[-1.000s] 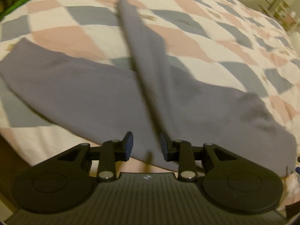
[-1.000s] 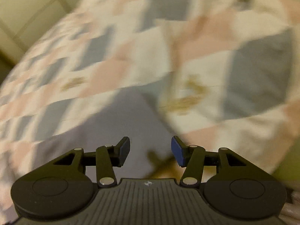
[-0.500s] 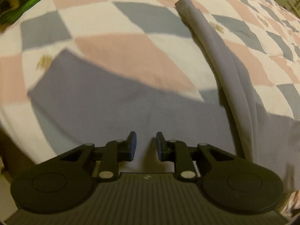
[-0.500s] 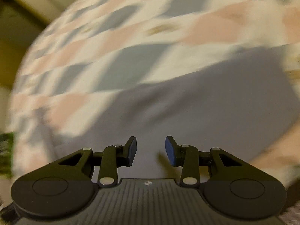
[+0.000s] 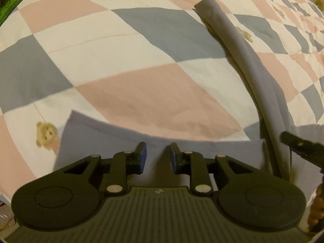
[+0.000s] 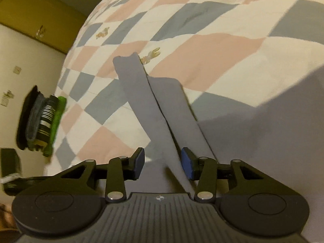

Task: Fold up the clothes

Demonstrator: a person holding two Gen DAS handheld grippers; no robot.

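Note:
A grey garment (image 5: pixel 101 141) lies spread on the checked quilt. One long narrow part of it (image 5: pixel 232 40) runs away toward the upper right. My left gripper (image 5: pixel 157 147) points down over the garment's far edge near its left corner. Its jaws are opening, with cloth below the tips and nothing pinched. My right gripper (image 6: pixel 163 154) hovers over the base of the long part (image 6: pixel 145 101), which runs up between its parted jaws; the pads do not press it. One right gripper finger (image 5: pixel 299 144) shows at the right edge of the left wrist view.
The bed's checked quilt (image 5: pixel 141 50) in pink, grey and cream fills both views. A stack of folded clothes, green and striped (image 6: pixel 46 119), sits at the bed's far end. Beyond the bed's edge are a pale wall and a dark object (image 6: pixel 10 162). A hand (image 5: pixel 316 208) shows low right.
The left gripper slid left along the garment, away from the long part that lay at its jaws, and its jaws narrowed. The right gripper swung across the bed onto that long part, jaws narrower.

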